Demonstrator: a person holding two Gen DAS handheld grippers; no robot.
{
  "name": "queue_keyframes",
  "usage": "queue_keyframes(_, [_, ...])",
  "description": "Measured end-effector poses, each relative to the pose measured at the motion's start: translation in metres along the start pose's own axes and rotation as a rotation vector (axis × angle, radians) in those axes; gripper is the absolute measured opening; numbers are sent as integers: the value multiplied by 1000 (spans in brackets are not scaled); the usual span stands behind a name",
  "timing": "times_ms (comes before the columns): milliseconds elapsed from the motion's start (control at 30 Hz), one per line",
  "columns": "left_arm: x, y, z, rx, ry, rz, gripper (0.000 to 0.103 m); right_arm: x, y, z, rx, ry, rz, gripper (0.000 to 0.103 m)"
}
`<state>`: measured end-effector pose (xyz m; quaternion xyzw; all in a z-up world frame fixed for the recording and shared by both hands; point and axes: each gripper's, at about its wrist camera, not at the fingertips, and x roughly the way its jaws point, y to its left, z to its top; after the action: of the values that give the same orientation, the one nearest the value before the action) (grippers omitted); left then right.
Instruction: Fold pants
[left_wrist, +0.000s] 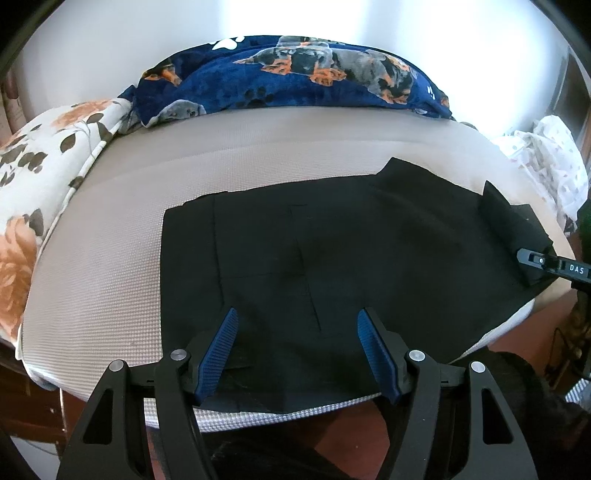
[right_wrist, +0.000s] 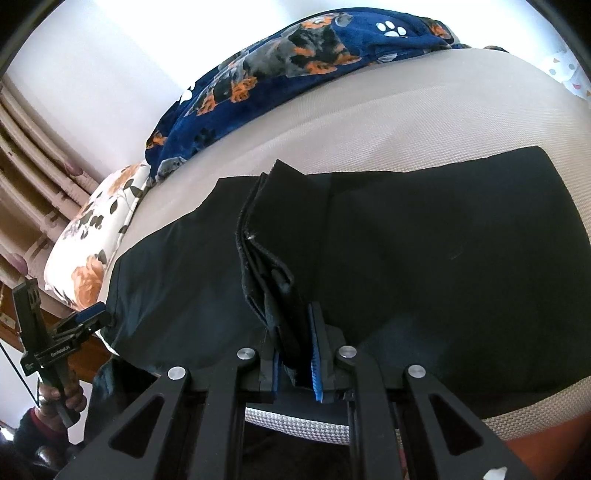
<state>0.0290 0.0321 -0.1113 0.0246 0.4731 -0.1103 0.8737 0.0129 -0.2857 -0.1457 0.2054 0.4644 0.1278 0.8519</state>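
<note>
Black pants (left_wrist: 332, 251) lie spread flat on a beige bed mattress (left_wrist: 110, 266). My left gripper (left_wrist: 297, 317) is open, its blue pads just above the near edge of the pants, holding nothing. My right gripper (right_wrist: 295, 328) is shut on a bunched fold of the pants (right_wrist: 266, 251) and lifts that edge off the mattress (right_wrist: 443, 110). The right gripper also shows at the right edge of the left wrist view (left_wrist: 543, 258), with the raised pant fold beside it. The left gripper shows at the far left of the right wrist view (right_wrist: 92, 314).
A navy dog-print blanket (left_wrist: 295, 74) lies bunched along the far side of the bed. A floral pillow (left_wrist: 37, 177) sits at the left. White dotted cloth (left_wrist: 546, 155) lies at the far right. The bed's near edge and a wooden frame are just under the grippers.
</note>
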Motion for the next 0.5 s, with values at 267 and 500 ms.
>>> queue_keyframes(267, [1, 0, 0, 2, 6, 8, 70, 3, 4, -2, -13, 6, 1, 13])
queue_keyframes(500, [3, 0, 1, 4, 16, 14, 71, 5, 5, 0, -14, 10, 7, 14])
